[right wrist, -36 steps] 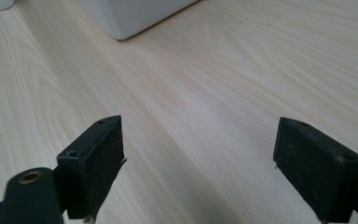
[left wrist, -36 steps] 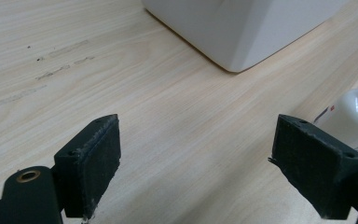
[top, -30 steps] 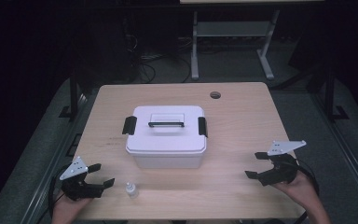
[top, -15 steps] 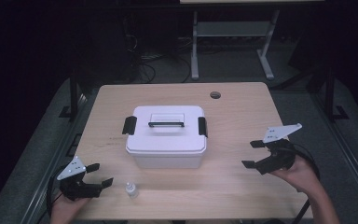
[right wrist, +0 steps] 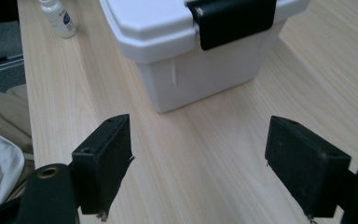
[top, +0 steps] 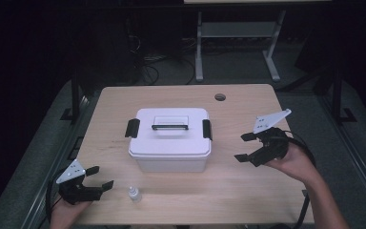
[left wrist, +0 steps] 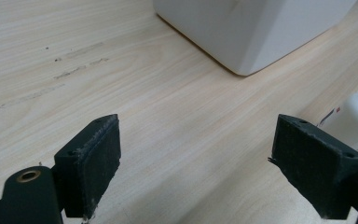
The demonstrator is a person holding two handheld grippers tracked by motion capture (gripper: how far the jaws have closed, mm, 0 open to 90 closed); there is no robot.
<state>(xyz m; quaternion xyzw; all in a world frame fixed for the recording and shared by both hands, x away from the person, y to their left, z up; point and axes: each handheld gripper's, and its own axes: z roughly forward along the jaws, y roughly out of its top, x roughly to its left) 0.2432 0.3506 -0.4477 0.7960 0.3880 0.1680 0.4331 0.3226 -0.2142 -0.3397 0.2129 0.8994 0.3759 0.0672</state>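
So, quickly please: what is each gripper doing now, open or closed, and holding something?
Left gripper: open, holding nothing, near the small bottle.
Right gripper: open, holding nothing, beside the white box.

I see a light wooden table point(top: 248, 186) carrying a lidded white box point(top: 169, 139) mid-table and a small white bottle point(top: 133, 194) near its front edge.

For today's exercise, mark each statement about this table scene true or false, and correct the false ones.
1. The white box has its lid on. True.
2. The right gripper is shut on a latch. False: its jaws stand open, apart from the box.
3. The small bottle stands upright near the left gripper. True.
4. The bottle sits on top of the box. False: it stands on the table in front of it.
5. The left gripper is open. True.
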